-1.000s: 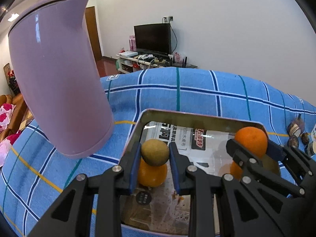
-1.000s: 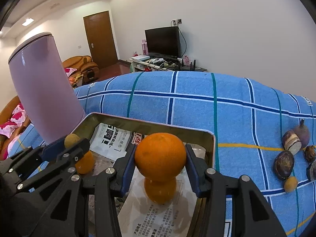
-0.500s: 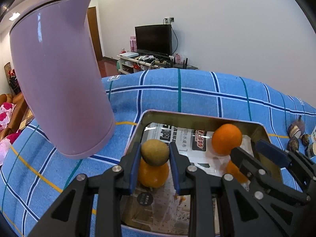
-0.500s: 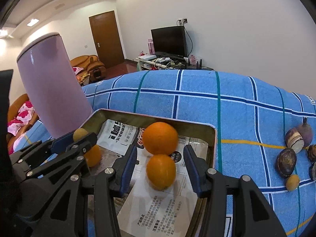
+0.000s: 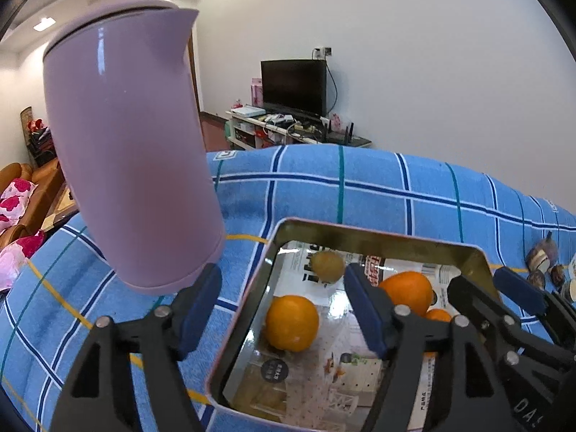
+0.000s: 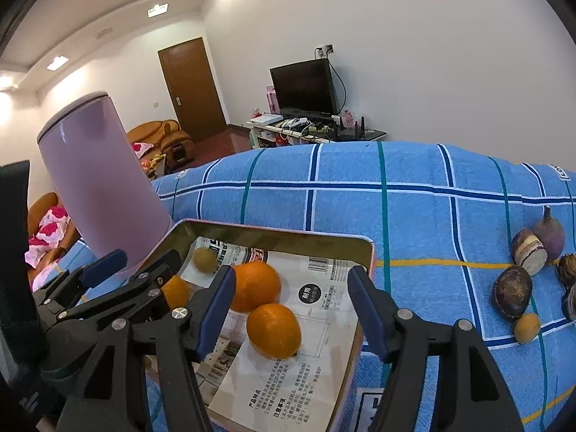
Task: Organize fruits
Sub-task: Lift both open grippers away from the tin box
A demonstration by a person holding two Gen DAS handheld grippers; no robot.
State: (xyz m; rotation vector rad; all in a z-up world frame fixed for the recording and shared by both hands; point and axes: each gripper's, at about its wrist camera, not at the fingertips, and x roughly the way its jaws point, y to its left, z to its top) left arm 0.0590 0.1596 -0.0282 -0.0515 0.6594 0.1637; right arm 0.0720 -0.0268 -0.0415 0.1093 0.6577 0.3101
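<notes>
A metal tray (image 5: 378,234) lined with printed paper lies on the blue checked cloth. In it are a small brown-green fruit (image 5: 327,266) at the back and three oranges (image 5: 292,323). My left gripper (image 5: 284,311) is open and empty above the tray's left side. My right gripper (image 6: 293,315) is open and empty above the tray (image 6: 367,252), over two oranges (image 6: 273,325). The brown-green fruit (image 6: 204,259) also shows in the right wrist view.
A tall lilac kettle (image 5: 133,165) stands just left of the tray, also in the right wrist view (image 6: 100,187). Several dark purple and brown fruits (image 6: 511,293) and a small yellow one (image 6: 526,327) lie on the cloth to the right.
Both grippers opened. The left let go of the brown-green fruit, the right let go of an orange; both fruits now lie in the tray. Both grippers drew back.
</notes>
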